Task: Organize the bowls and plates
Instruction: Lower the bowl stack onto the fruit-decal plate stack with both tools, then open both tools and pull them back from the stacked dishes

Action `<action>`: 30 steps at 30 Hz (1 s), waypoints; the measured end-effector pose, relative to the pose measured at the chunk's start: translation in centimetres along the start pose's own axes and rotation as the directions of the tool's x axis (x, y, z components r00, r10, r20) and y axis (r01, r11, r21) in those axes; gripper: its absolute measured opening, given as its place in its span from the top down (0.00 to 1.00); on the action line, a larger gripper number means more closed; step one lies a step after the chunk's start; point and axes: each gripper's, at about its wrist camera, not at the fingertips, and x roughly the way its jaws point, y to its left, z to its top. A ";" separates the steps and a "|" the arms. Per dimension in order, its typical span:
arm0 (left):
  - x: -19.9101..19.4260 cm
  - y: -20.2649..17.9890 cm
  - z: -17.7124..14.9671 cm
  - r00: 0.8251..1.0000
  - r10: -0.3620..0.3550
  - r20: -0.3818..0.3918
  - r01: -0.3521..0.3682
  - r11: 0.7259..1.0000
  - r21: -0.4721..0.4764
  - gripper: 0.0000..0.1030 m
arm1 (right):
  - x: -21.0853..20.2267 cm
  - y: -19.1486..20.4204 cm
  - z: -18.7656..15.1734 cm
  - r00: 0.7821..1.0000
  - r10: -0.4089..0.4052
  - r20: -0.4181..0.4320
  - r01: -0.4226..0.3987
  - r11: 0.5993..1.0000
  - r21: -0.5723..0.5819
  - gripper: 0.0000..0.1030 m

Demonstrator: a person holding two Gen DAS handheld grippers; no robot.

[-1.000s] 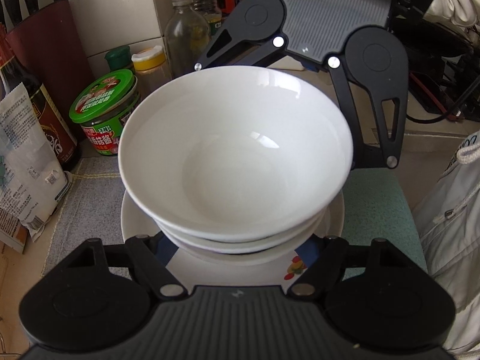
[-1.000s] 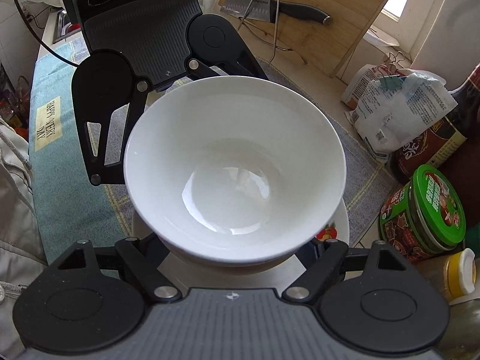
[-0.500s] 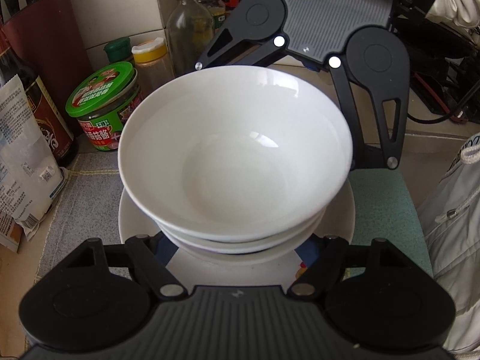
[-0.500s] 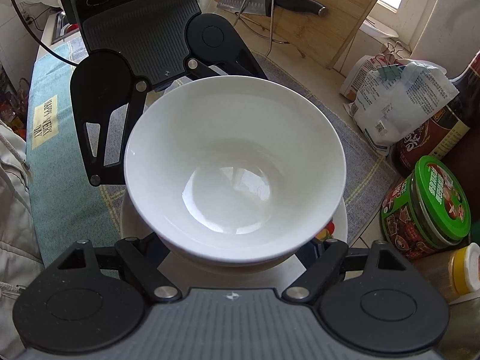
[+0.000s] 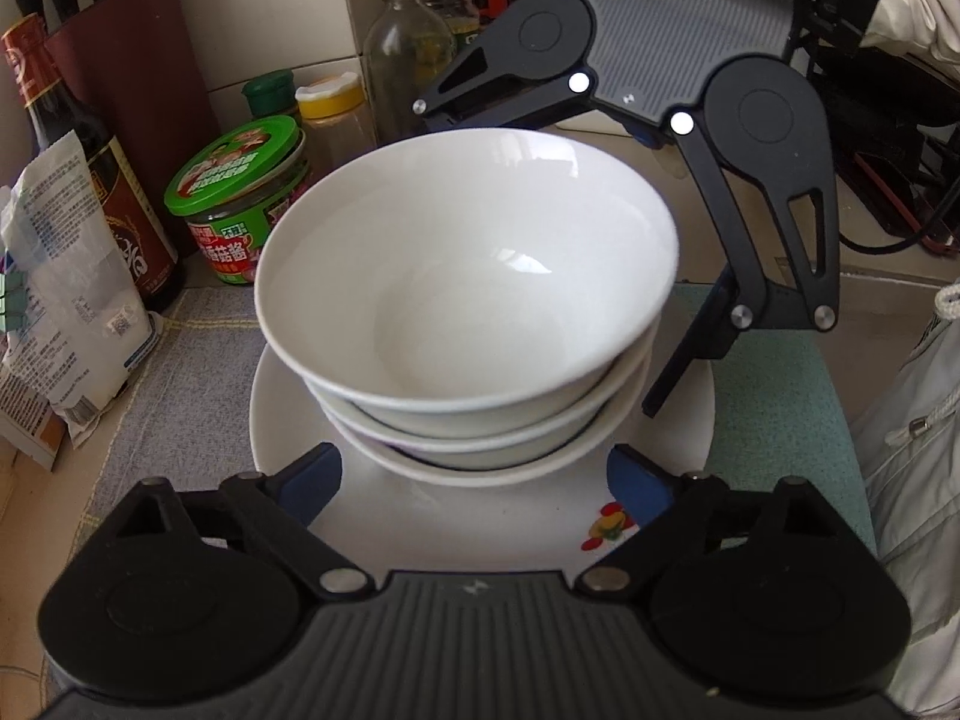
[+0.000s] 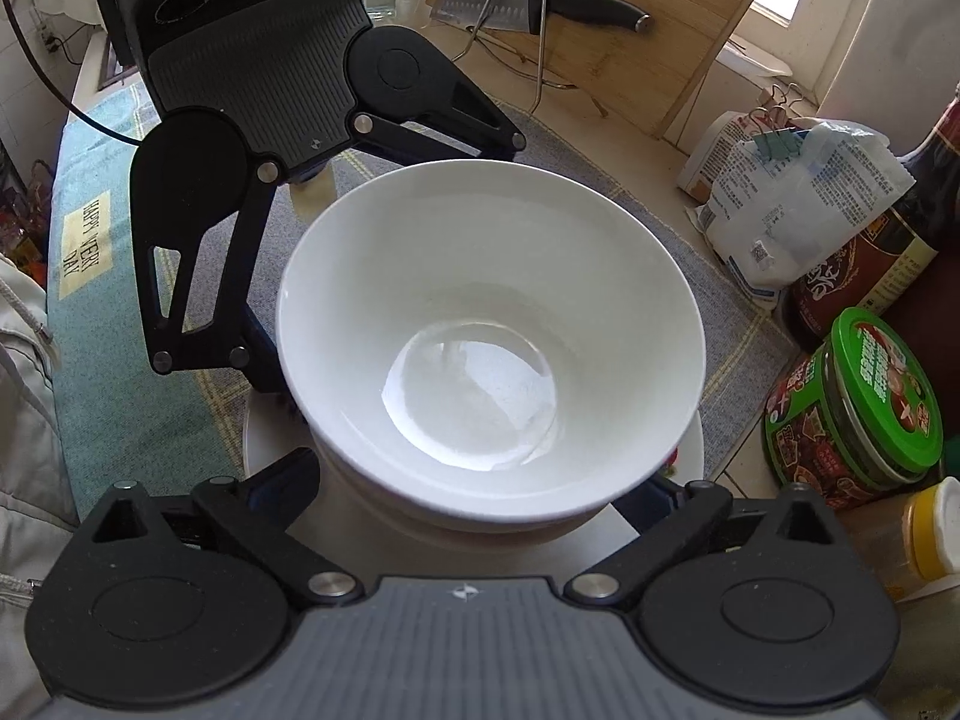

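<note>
A teal cloth (image 6: 90,312) at nine o'clock in the right wrist view is showing a pale patch (image 6: 86,245) reading "HAPPY VERY DAY". A knife (image 6: 528,7) at twelve o'clock is carrying small print on its blade, too small to read. The green-lidded jar (image 5: 240,204), the white bag (image 5: 66,312) and the dark bottle (image 5: 120,228) at nine to ten o'clock in the left wrist view are bearing Chinese print, not legible.

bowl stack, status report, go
Both grippers, left gripper and right gripper, just opened, jaws wide, holding nothing. Bowl stack nested on the plate, sitting free. Green-lidded jar close beside; nothing blocking.
</note>
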 end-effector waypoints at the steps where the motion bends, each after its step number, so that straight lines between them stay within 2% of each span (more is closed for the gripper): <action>1: -0.5 -0.2 -0.2 1.000 0.018 0.009 -0.018 1.000 -0.013 0.07 | -0.1 0.0 -0.1 1.000 -0.003 0.002 0.003 1.000 0.007 0.00; 5: -2.8 -0.9 -0.7 0.994 0.084 0.063 -0.080 0.995 -0.064 0.06 | -1.4 -0.3 -0.2 0.999 -0.041 0.027 0.039 0.998 0.048 0.00; 7: -4.1 -1.4 -1.1 0.984 0.146 0.104 -0.136 0.986 -0.095 0.05 | -1.9 -0.1 -0.1 0.997 -0.067 0.025 0.065 0.996 0.064 0.00; 10: -6.2 -2.1 -1.8 0.953 0.245 0.180 -0.215 0.962 -0.167 0.01 | -2.2 1.4 0.1 0.989 -0.146 0.003 0.145 0.986 0.078 0.00; 13: -7.8 -2.6 -2.7 0.925 0.291 0.243 -0.236 0.943 -0.233 0.01 | -2.4 3.2 0.4 0.986 -0.165 -0.010 0.165 0.980 0.109 0.00; 14: -8.4 -2.8 -3.1 0.909 0.320 0.267 -0.251 0.931 -0.264 0.01 | -2.4 3.8 0.6 0.982 -0.189 -0.021 0.190 0.973 0.128 0.00; 17: -9.6 -3.3 -4.0 0.884 0.365 0.291 -0.260 0.903 -0.341 0.01 | -2.5 5.5 1.1 0.962 -0.267 -0.051 0.271 0.933 0.235 0.00; 19: -10.2 -3.8 -4.5 0.875 0.404 0.267 -0.288 0.877 -0.385 0.01 | -2.8 6.6 1.3 0.950 -0.308 -0.062 0.310 0.892 0.328 0.00; 21: -10.8 -4.4 -5.0 0.859 0.468 0.208 -0.342 0.826 -0.448 0.01 | -3.2 7.8 1.4 0.935 -0.346 -0.075 0.342 0.826 0.449 0.00; 23: -11.1 -4.6 -5.1 0.855 0.501 0.136 -0.376 0.778 -0.503 0.01 | -3.6 9.0 1.4 0.919 -0.382 -0.094 0.365 0.737 0.570 0.00; 25: -11.7 -4.9 -5.4 0.854 0.515 0.072 -0.398 0.736 -0.548 0.01 | -3.9 10.5 1.7 0.892 -0.435 -0.118 0.396 0.631 0.668 0.00; 26: -12.0 -5.2 -5.6 0.851 0.523 0.045 -0.412 0.719 -0.560 0.01 | -4.1 11.0 1.8 0.881 -0.455 -0.128 0.408 0.595 0.693 0.00; 28: -12.6 -5.7 -5.7 0.845 0.534 0.009 -0.432 0.693 -0.578 0.01 | -4.3 12.2 2.0 0.847 -0.502 -0.176 0.449 0.495 0.744 0.00; 30: -13.5 -6.4 -5.9 0.848 0.530 0.005 -0.421 0.680 -0.600 0.01 | -4.8 13.2 1.9 0.829 -0.521 -0.206 0.448 0.396 0.802 0.00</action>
